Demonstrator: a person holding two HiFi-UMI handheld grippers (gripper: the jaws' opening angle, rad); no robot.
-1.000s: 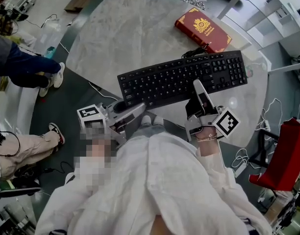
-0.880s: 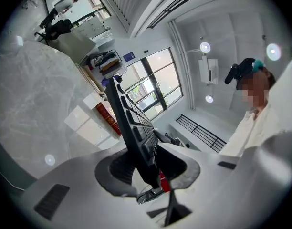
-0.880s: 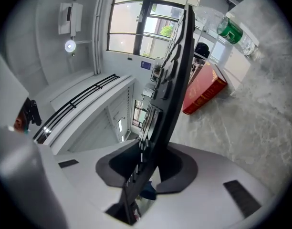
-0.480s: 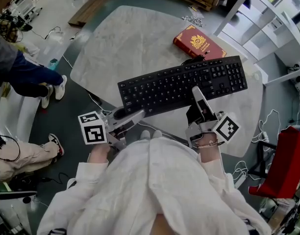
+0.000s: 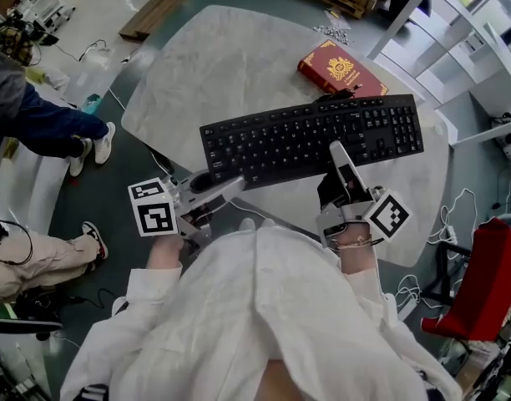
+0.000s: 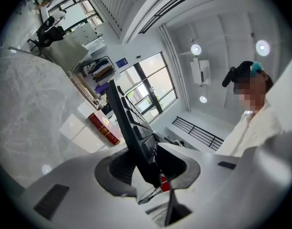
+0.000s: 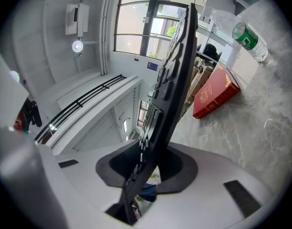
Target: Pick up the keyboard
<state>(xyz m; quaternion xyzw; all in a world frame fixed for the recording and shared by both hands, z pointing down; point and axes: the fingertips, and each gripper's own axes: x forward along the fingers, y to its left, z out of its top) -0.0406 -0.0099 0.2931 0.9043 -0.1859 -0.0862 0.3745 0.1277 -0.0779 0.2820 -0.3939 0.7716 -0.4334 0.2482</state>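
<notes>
**Near field.** My left gripper point(image 5: 224, 192) and my right gripper point(image 5: 341, 167), each bearing its marker cube, point level, away from my white-shirted body. Each has its jaws drawn narrow on the near long edge of the black, full-size plastic keyboard point(image 5: 310, 140). The left grips near the left end, the right a little right of centre. In the left gripper view the keyboard point(image 6: 131, 132) runs edge-on between the dark pads, which press on its two faces. The right gripper view shows the keyboard point(image 7: 170, 89) held likewise.

**Middle field.** The keyboard is held keys-up, clear of the pale grey, marble-patterned round table point(image 5: 214, 65), over its near rim.

**Far field.** A red hardback book with a gold crest point(image 5: 341, 67) lies flat on the table just beyond the keyboard's far edge. Farther off, in the right gripper view, a clear plastic bottle with a green label point(image 7: 248, 36) rests on the table.
</notes>
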